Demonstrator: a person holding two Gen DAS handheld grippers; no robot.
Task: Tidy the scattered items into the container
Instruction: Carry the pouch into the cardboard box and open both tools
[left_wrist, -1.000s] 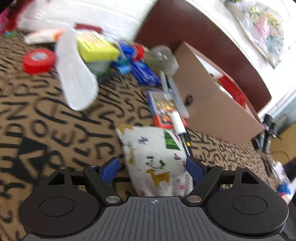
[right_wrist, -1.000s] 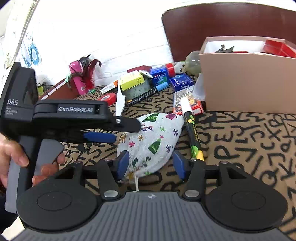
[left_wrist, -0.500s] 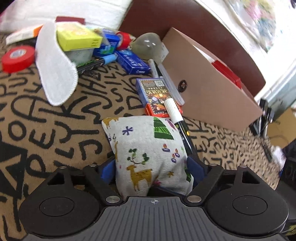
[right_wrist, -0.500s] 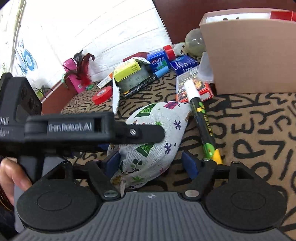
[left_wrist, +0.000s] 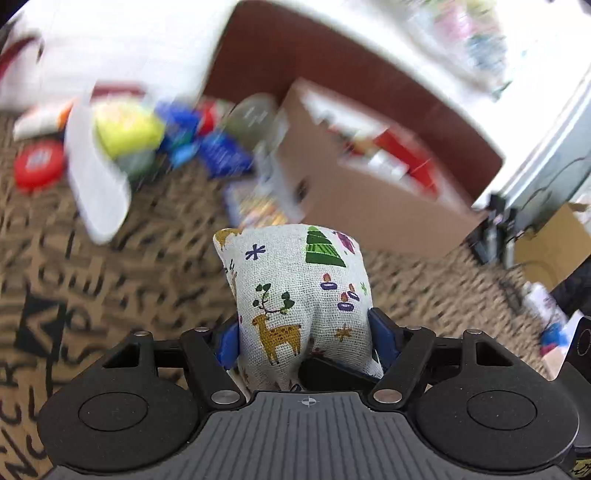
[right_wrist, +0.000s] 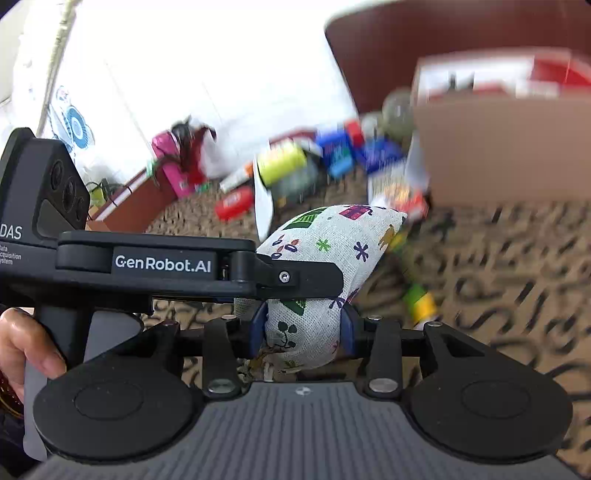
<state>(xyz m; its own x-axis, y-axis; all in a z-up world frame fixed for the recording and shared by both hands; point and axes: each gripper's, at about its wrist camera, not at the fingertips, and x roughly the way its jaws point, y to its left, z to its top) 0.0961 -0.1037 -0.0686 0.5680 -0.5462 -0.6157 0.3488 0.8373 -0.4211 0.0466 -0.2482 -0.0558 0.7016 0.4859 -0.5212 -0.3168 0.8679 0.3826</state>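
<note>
Now | both hand-held grippers, left (left_wrist: 304, 338) and right (right_wrist: 301, 326), just closed, pinching pouch (left_wrist: 301, 291) | box (left_wrist: 373, 206) rim beyond

- Printed cloth pouch (left_wrist: 299, 295): off-white, with deer, trees and candles; stuffed, pinched at its lower end between both pairs of tongs, standing clear of the patterned counter (left_wrist: 110, 266).
- Cardboard box (left_wrist: 369, 206): open-topped, brown, beyond the pouch; red packets inside.
- Scattered clutter left of the box, blurred: red tape roll (left_wrist: 38, 166), yellow box (left_wrist: 127, 127), blue packets (left_wrist: 225, 155).

Both grippers (right_wrist: 302, 325) pinch pouch (right_wrist: 325, 251).
</note>
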